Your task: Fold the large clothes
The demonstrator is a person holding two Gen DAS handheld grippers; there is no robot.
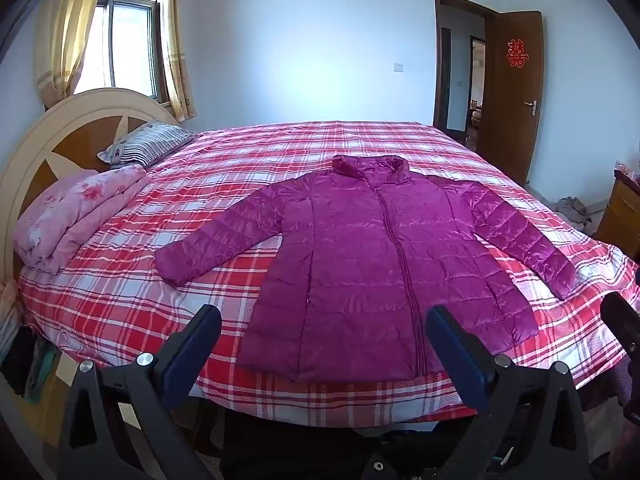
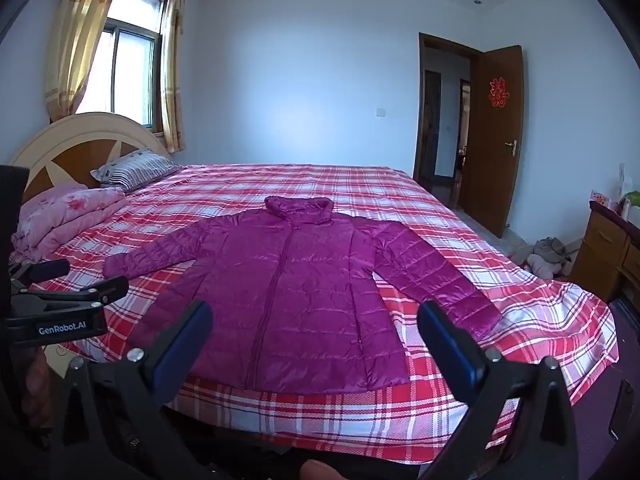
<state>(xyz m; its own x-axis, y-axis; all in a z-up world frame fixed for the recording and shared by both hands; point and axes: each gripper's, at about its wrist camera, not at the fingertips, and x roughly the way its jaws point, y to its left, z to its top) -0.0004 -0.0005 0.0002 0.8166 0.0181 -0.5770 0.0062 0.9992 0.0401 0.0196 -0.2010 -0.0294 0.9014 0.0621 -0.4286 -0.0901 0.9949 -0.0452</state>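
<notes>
A magenta quilted puffer jacket (image 1: pixel 368 256) lies flat and zipped on the red plaid bed (image 1: pixel 120 292), collar away from me, both sleeves spread out to the sides. My left gripper (image 1: pixel 324 320) is open and empty, held above the jacket's hem at the near bed edge. In the right wrist view the jacket (image 2: pixel 296 292) lies the same way and my right gripper (image 2: pixel 316 316) is open and empty, also over the hem. The left gripper (image 2: pixel 80 284) shows at that view's left edge, apart from the jacket.
A folded pink quilt (image 1: pixel 80 216) and a striped pillow (image 1: pixel 148 144) lie by the headboard (image 1: pixel 60 128) on the left. An open brown door (image 1: pixel 512 92) stands at the right. A wooden cabinet (image 2: pixel 608 248) and a clothes pile (image 2: pixel 548 256) are on the floor beyond the bed's right side.
</notes>
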